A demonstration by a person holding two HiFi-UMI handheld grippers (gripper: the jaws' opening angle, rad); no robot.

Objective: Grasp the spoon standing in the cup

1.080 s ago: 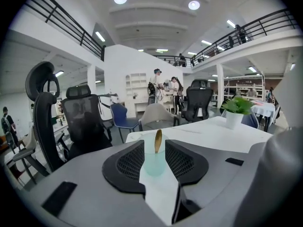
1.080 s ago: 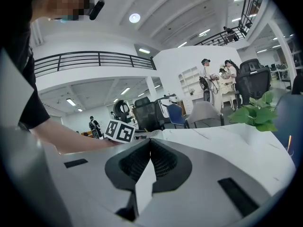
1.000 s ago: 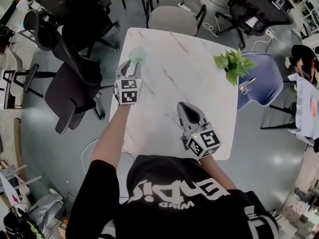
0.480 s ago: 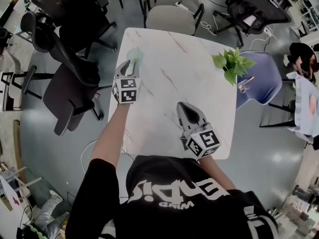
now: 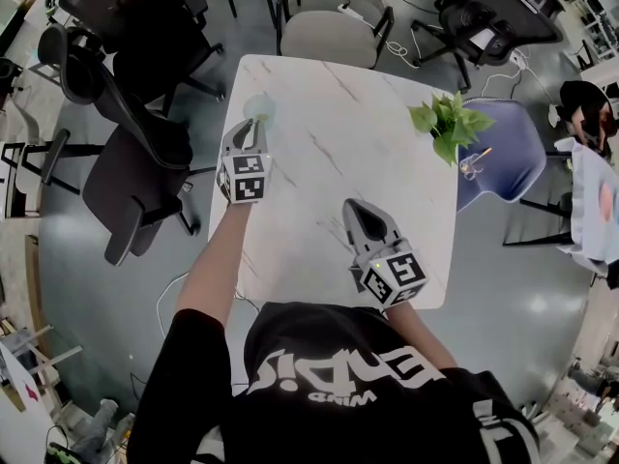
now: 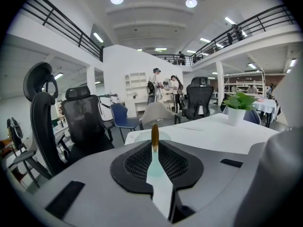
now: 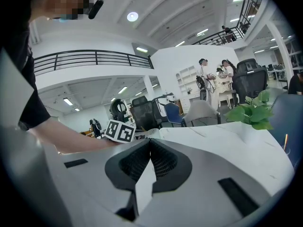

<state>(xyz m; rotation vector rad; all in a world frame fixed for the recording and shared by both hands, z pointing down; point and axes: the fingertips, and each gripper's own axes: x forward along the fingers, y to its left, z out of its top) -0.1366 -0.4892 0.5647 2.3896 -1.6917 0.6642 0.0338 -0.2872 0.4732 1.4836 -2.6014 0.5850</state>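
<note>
Spoon [image 6: 155, 135] stands upright in cup [image 5: 261, 106] near far left corner of tabletop [image 5: 338, 172]. Handle axis is vertical and rises dead centre between jaws of left gripper [image 5: 251, 129]. Jaws are closing around handle with a narrow gap left; firm contact not yet evident. Right gripper [image 5: 358, 209] sits near front edge, well apart, jaws pressed together, empty. Plant [image 5: 447, 124] at far right edge, clear of approach. Nothing obstructs.
</note>
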